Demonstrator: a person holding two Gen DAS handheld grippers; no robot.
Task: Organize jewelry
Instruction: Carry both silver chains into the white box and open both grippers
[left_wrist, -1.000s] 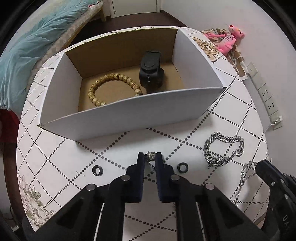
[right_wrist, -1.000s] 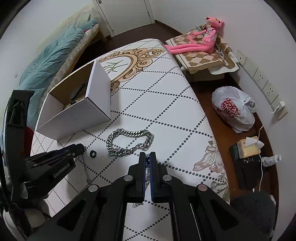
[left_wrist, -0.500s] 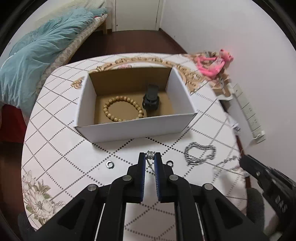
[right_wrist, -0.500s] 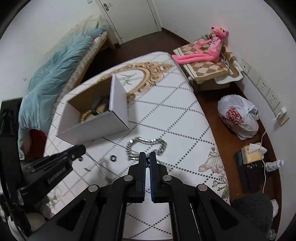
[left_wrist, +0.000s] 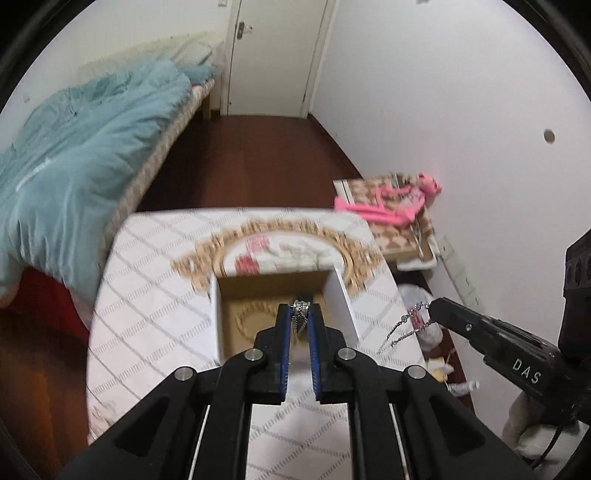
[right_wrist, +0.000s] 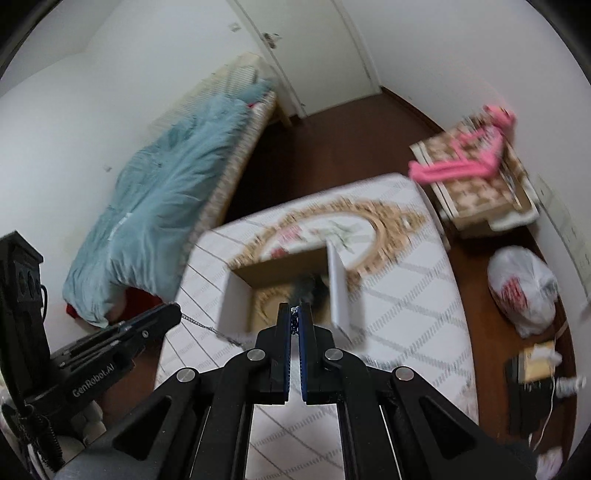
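Note:
A thin silver chain is held up in the air between both grippers. My left gripper (left_wrist: 300, 308) is shut on one end, where a small silver clasp (left_wrist: 300, 305) shows between the pads. My right gripper (right_wrist: 294, 313) is shut on the other end of the chain (right_wrist: 294, 319). In the left wrist view the right gripper (left_wrist: 443, 314) has chain links (left_wrist: 402, 326) hanging from it. In the right wrist view the chain (right_wrist: 207, 326) runs from the left gripper (right_wrist: 166, 314). Below stands the open white box (left_wrist: 341, 301) with a wooden bead bracelet (left_wrist: 251, 314) and a dark object (right_wrist: 308, 288) inside.
The white table (left_wrist: 155, 295) with a dotted diamond pattern lies well below both grippers. A bed with a teal quilt (left_wrist: 74, 177) stands to the left. A pink plush toy (right_wrist: 472, 158) on a low stand and a white plastic bag (right_wrist: 524, 291) are on the right.
Both grippers have risen high above the table with the chain still held, and the views have tilted up. The chunky silver bracelet and the small rings have dropped out of view.

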